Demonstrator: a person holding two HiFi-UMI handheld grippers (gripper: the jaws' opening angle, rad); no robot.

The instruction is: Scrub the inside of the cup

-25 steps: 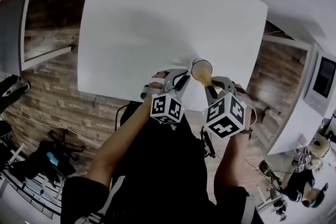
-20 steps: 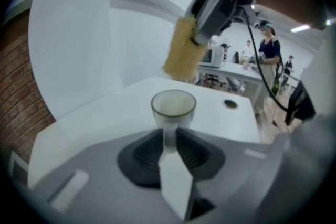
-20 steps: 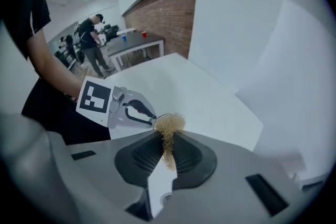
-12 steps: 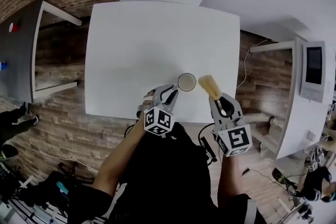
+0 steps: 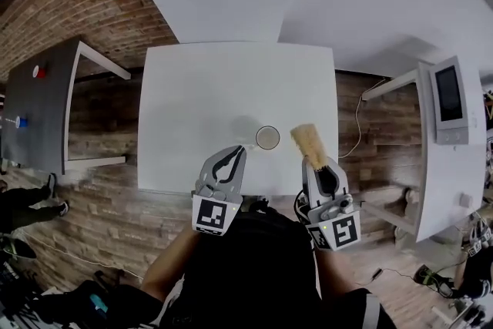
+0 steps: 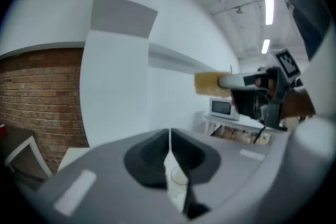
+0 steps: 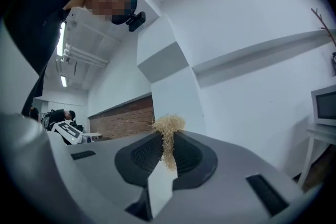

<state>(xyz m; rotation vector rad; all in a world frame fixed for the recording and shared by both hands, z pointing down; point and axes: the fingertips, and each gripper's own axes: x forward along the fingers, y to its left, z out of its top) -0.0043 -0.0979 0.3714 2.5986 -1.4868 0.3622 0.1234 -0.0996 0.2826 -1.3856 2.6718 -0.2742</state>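
A small clear cup [image 5: 267,137] stands upright on the white table [image 5: 200,88], near its front edge. My left gripper [image 5: 237,152] hovers just left of the cup and short of it, apart from it. Its jaws are closing, almost together, with nothing between them [image 6: 169,135]; the cup [image 6: 178,178] shows below them. My right gripper [image 5: 316,163] is shut on a straw-coloured scrubber [image 5: 307,143], held up in the air to the right of the cup. In the right gripper view the scrubber's fibres [image 7: 168,126] stick out between the closed jaws [image 7: 167,141].
A grey table [image 5: 38,112] stands to the left across a brick-patterned floor. White furniture with a dark screen [image 5: 447,96] is on the right. A microwave [image 6: 223,108] sits on a far shelf. A person's legs [image 5: 23,200] show at the left edge.
The scrubber has come out of the cup and now hangs to its right. The left gripper let go of the cup and pulled back. Both grippers drew toward the body.
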